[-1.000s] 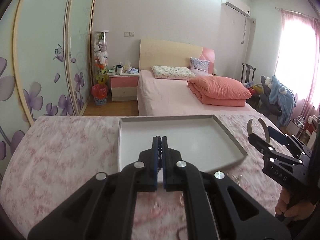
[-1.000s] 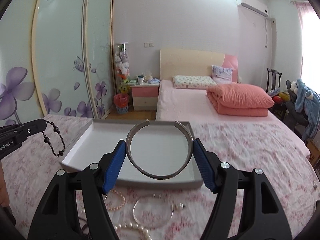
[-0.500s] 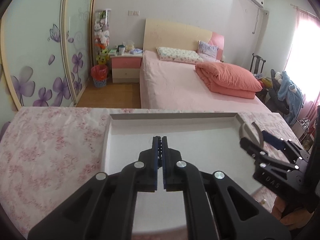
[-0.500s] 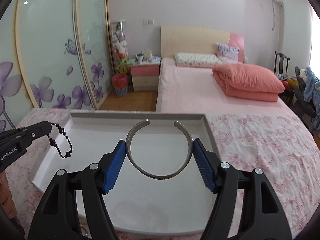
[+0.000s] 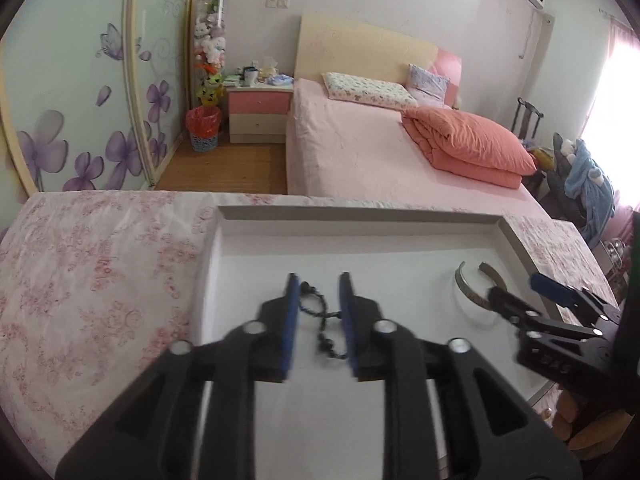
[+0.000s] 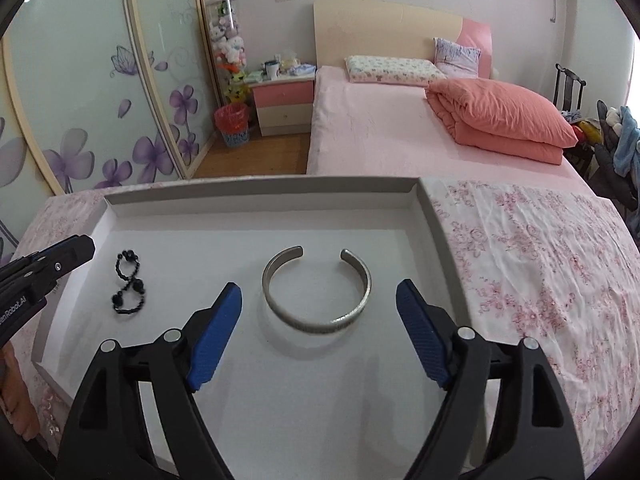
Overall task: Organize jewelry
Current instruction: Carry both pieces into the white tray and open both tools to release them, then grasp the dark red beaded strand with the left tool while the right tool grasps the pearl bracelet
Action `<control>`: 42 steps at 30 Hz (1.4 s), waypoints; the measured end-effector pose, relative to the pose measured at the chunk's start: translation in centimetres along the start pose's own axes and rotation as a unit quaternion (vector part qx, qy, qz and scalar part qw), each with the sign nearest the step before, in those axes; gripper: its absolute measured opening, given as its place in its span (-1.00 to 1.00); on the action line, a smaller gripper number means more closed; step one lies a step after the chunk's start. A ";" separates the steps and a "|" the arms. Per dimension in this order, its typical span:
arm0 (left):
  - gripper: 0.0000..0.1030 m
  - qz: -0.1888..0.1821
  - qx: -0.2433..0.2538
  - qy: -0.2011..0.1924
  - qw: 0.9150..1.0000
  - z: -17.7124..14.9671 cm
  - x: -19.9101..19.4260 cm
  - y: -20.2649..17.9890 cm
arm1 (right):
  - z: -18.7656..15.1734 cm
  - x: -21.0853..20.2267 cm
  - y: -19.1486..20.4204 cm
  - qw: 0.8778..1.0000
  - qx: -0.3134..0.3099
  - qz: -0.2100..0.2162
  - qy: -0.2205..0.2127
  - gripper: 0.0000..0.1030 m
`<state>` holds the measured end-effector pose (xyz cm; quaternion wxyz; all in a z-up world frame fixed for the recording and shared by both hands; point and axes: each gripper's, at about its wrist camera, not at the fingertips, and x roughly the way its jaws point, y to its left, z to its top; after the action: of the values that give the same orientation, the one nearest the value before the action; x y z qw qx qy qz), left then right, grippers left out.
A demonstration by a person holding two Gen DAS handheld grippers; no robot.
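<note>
Silver bangle (image 6: 316,292) and black bead bracelet (image 6: 129,284) lie inside the white tray (image 6: 264,190). My jaws just opened, both empty. Risk: withdrawing left jaws snag beads, dragging them out.

A: The open silver cuff bracelet (image 6: 316,292) between the right jaws looks like brushed metal, faintly textured along its outer band.

B: The black beaded bracelet (image 6: 129,285) left of them is glossy; the shallow white tray (image 6: 260,196) beneath looks like matt card. The pink floral cloth (image 6: 520,248) around it is creased fabric.
</note>
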<state>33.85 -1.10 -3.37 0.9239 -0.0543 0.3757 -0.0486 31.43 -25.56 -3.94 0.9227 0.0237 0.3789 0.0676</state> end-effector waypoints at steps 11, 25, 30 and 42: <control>-0.43 0.014 -0.007 -0.023 1.000 -2.0 -6.2 2.2 | -0.7 -6.8 -2.5 0.999 0.003 -0.001 -0.053 0.54; 0.15 0.032 0.004 -0.011 0.999 -12.0 -14.1 5.1 | -10.7 -11.6 -3.6 1.000 -0.006 0.019 -0.004 0.52; 0.15 0.019 0.005 0.010 1.000 -14.6 -14.4 4.5 | -13.4 -12.1 -1.9 0.998 -0.015 0.053 0.024 0.18; 0.15 -0.027 0.048 0.019 0.998 -16.6 -15.1 0.4 | -15.9 -10.9 1.7 0.995 -0.081 0.025 0.054 -0.76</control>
<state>11.53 0.22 -4.83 0.9164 -0.0188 0.3890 -0.0930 12.46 -25.50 -7.50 0.8978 -0.0453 0.4209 0.1218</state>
